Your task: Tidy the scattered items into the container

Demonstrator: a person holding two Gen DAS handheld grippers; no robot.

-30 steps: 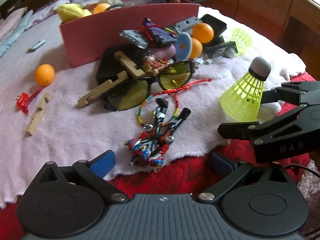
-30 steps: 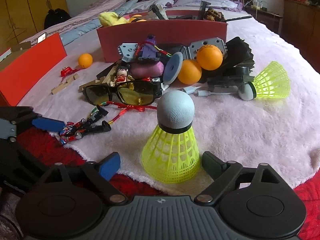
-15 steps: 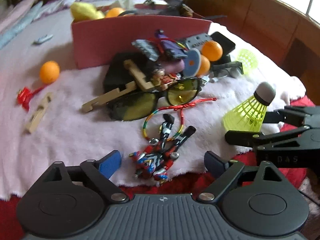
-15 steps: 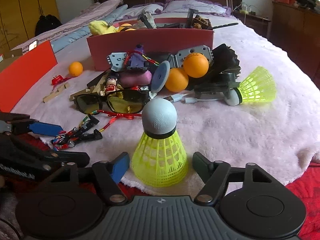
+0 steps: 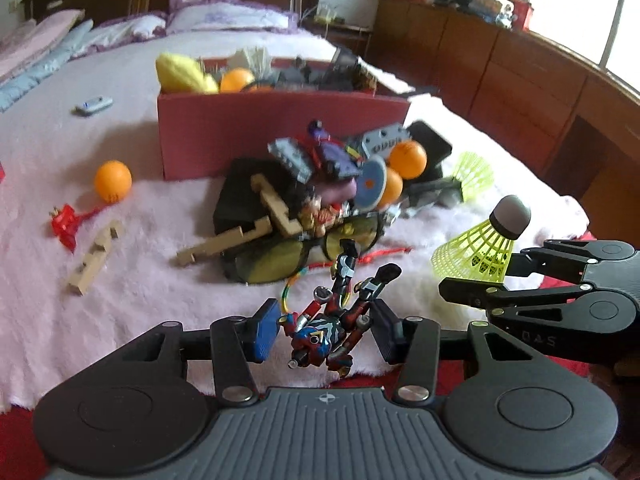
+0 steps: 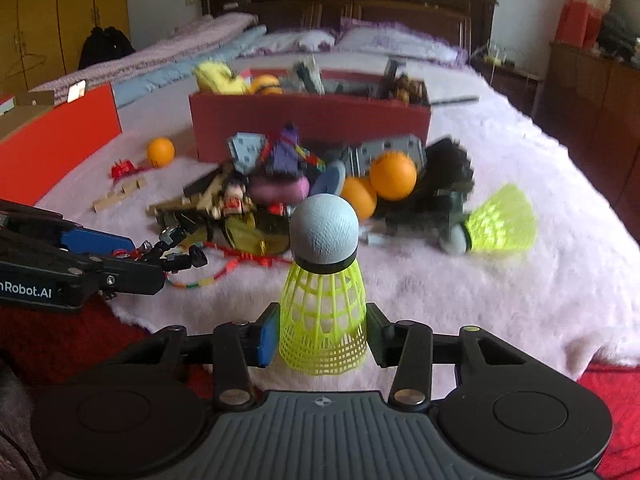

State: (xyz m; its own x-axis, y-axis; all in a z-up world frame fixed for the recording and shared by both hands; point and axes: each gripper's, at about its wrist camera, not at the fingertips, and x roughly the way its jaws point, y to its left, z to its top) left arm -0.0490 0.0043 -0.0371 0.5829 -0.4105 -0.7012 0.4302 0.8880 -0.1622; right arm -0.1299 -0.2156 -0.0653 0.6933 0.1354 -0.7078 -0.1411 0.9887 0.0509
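Two grippers work at the near edge of a bed, each with its fingers clamped on a small item. The bed carries a fluffy white blanket [image 5: 120, 320] over a red cover, and toward its middle stands the red container [image 5: 280, 128], already piled with a yellow plush, an orange ball and dark odds and ends. Against the container's near wall lies a heap: a black case, wooden puzzle pieces [image 5: 240, 236], yellow-lensed sunglasses [image 5: 304, 252], cassette-like grey parts, two orange balls [image 6: 394, 176] and a second yellow shuttlecock [image 6: 500, 220] on its side at the heap's right. Toward the blanket's left edge sit a lone orange ball [image 5: 113, 181], a red clip [image 5: 66, 222] and another wooden piece [image 5: 94, 256], well apart from the heap. The left gripper [image 5: 324, 332] holds a red and blue robot figure [image 5: 332, 328] between its pads, legs pointing away. The right gripper [image 6: 322, 336] grips a yellow shuttlecock [image 6: 324, 300] by its skirt, grey cork upward, just beside the left gripper
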